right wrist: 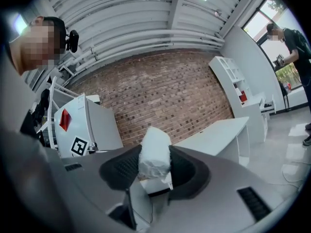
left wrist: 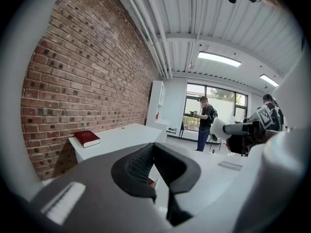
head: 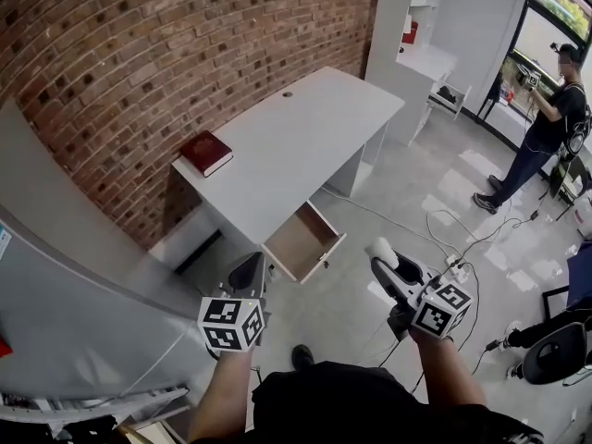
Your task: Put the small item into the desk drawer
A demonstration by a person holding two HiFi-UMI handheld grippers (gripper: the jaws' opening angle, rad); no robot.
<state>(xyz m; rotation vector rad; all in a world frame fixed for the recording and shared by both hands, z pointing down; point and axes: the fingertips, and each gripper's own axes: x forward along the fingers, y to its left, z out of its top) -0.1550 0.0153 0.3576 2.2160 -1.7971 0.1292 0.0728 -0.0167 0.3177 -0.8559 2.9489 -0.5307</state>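
Count first: how many hand-held grippers?
— Two. The left hand-held gripper [head: 248,268] has its jaws together with nothing between them. The right hand-held gripper [head: 384,265] is clamped on the small white item [head: 380,248], a crumpled, wrapped thing that sticks up past the jaw tips.

One item only?
— One. It hangs in the air over the floor, to the right of the open drawer [head: 298,240] and apart from it.

How many drawers?
— One that I can see, pulled out from the near end of the counter [head: 296,128], its wooden inside showing.

Anything on top?
— One red book [head: 205,152], lying flat near the corner by the wall, at the drawer's end.

And the room?
— The white counter runs along a red brick wall [head: 139,54], with a white shelf unit [head: 421,17] past its far end. The pale tiled floor [head: 407,192] has cables [head: 462,239] trailing across it. One person [head: 546,123] stands near the windows.
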